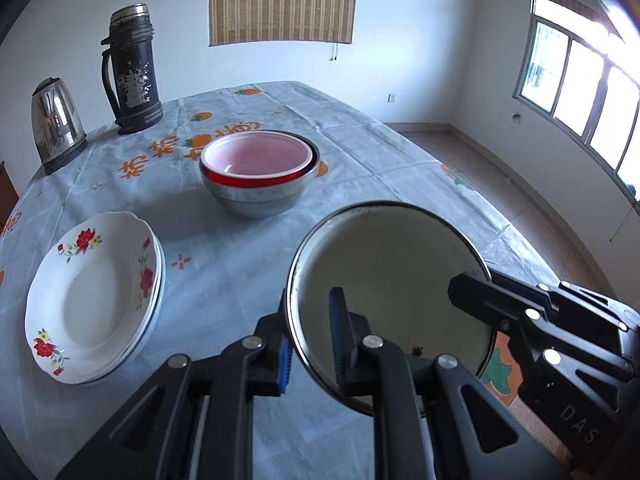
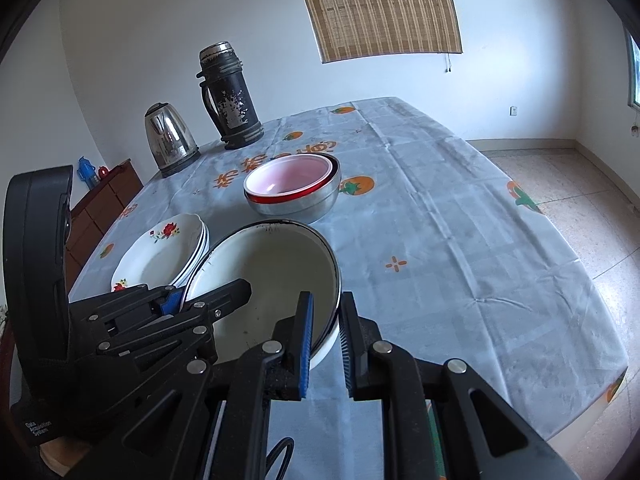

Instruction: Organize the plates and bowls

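Gripping the enamel bowl [image 1: 384, 280] by its rim, both hand-held grippers, left [image 1: 310, 354] and right [image 2: 325, 344], hold it above the bench [image 2: 440, 240], with the plates [image 1: 92, 292] already stacked and two bowls [image 1: 260, 172] nested ahead, so this bowl seems the last to place.

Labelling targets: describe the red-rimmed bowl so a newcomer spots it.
On the tablecloth, in front of the black thermos, sits a steel bowl. The red-rimmed bowl nests inside it: the only pink-lined dish, unlike the floral plates.
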`<state>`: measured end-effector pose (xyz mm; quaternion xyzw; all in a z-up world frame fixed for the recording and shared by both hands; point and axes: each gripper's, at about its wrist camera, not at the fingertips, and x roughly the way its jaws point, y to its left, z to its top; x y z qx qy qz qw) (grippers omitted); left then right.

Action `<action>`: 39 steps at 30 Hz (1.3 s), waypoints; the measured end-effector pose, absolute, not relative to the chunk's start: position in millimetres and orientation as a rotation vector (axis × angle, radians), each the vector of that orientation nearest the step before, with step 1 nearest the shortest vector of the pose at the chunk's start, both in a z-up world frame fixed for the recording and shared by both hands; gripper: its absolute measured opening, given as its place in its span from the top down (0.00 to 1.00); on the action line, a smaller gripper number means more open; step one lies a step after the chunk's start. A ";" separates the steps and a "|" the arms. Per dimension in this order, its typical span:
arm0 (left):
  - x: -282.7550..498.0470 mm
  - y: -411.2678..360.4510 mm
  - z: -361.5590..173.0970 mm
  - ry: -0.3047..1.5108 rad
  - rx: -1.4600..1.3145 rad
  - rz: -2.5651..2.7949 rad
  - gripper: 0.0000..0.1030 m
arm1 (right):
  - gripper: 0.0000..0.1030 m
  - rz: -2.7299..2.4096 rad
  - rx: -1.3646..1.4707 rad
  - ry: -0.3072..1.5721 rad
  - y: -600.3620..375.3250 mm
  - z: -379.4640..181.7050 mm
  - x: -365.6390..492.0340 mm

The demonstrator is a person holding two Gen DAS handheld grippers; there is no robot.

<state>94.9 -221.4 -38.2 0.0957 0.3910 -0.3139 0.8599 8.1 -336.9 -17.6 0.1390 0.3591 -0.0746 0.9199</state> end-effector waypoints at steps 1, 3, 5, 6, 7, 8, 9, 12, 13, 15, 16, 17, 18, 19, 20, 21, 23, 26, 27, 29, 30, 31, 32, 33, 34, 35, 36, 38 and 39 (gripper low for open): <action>95.9 -222.3 -37.4 0.819 0.201 -0.659 0.86 | 0.86 -0.154 0.285 0.738 -337.3 -17.0 8.4; 98.1 -223.4 -35.8 0.817 0.197 -0.662 0.86 | 0.86 -0.157 0.278 0.735 -338.6 -15.3 10.3; 101.7 -225.3 -33.9 0.814 0.194 -0.663 0.86 | 0.86 -0.160 0.271 0.729 -339.7 -12.7 12.5; 103.3 -226.2 -33.2 0.813 0.194 -0.662 0.86 | 0.86 -0.162 0.268 0.725 -340.5 -11.1 14.0; 104.4 -226.9 -32.5 0.812 0.193 -0.661 0.86 | 0.86 -0.163 0.264 0.721 -341.1 -9.5 15.6; 105.5 -227.1 -31.8 0.811 0.190 -0.660 0.86 | 0.86 -0.163 0.262 0.718 -341.4 -8.2 16.8; 106.7 -227.5 -30.6 0.809 0.188 -0.658 0.86 | 0.86 -0.163 0.259 0.714 -341.8 -7.0 18.0; 110.2 -228.9 -28.5 0.805 0.185 -0.656 0.86 | 0.86 -0.160 0.256 0.708 -342.9 -5.9 20.8; 110.8 -229.4 -28.8 0.806 0.185 -0.656 0.86 | 0.86 -0.159 0.258 0.709 -343.7 -6.6 21.4; 112.7 -231.4 -31.1 0.812 0.189 -0.657 0.86 | 0.86 -0.159 0.259 0.713 -344.9 -8.9 22.2; 113.7 -232.1 -32.0 0.815 0.190 -0.657 0.86 | 0.86 -0.159 0.260 0.716 -345.8 -10.1 23.0; 114.6 -232.9 -33.2 0.818 0.191 -0.659 0.86 | 0.86 -0.159 0.262 0.720 -347.1 -11.5 24.2; 115.8 -234.2 -34.6 0.823 0.192 -0.660 0.86 | 0.86 -0.159 0.264 0.724 -348.6 -12.9 25.7; 117.3 -235.2 -35.8 0.827 0.191 -0.661 0.86 | 0.86 -0.159 0.267 0.727 -350.2 -14.1 27.5; 118.9 -236.2 -36.7 0.830 0.190 -0.661 0.86 | 0.86 -0.159 0.271 0.729 -351.7 -15.0 29.3; 119.7 -236.9 -37.1 0.830 0.190 -0.660 0.86 | 0.86 -0.159 0.274 0.729 -352.8 -15.5 30.6; 122.1 -238.8 -37.7 0.829 0.196 -0.656 0.86 | 0.86 -0.161 0.273 0.730 -353.3 -16.5 33.8; 128.1 -241.4 -37.9 0.833 0.194 -0.652 0.86 | 0.86 -0.159 0.273 0.733 -354.8 -18.0 38.5; 129.8 -242.4 -37.9 0.832 0.195 -0.651 0.86 | 0.86 -0.159 0.273 0.731 -355.5 -18.2 40.1; 131.8 -243.4 -38.9 0.831 0.194 -0.652 0.86 | 0.86 -0.159 0.276 0.731 -357.4 -18.9 42.7; 133.0 -244.3 -40.1 0.833 0.193 -0.653 0.86 | 0.86 -0.159 0.276 0.732 -358.4 -19.5 43.6; 134.0 -245.3 -41.2 0.837 0.193 -0.653 0.86 | 0.86 -0.160 0.276 0.733 -359.2 -20.2 44.2; 135.0 -245.8 -42.1 0.841 0.192 -0.654 0.86 | 0.86 -0.160 0.275 0.735 -359.8 -21.0 44.9; 136.0 -246.6 -42.8 0.845 0.190 -0.655 0.86 | 0.86 -0.160 0.275 0.738 -360.9 -21.7 46.0; 137.1 -247.2 -43.2 0.847 0.188 -0.657 0.86 | 0.86 -0.159 0.280 0.740 -362.7 -22.7 47.0; 137.8 -248.0 -43.5 0.848 0.188 -0.659 0.86 | 0.86 -0.159 0.284 0.741 -363.8 -23.5 47.2; 138.2 -248.9 -44.1 0.850 0.188 -0.659 0.86 | 0.86 -0.159 0.289 0.742 -365.3 -24.5 47.6; 138.2 -249.7 -46.3 0.852 0.190 -0.660 0.86 | 0.86 -0.158 0.293 0.745 -366.8 -26.7 48.2; 138.4 -250.8 -47.7 0.854 0.193 -0.661 0.86 | 0.86 -0.157 0.293 0.750 -367.6 -28.5 48.1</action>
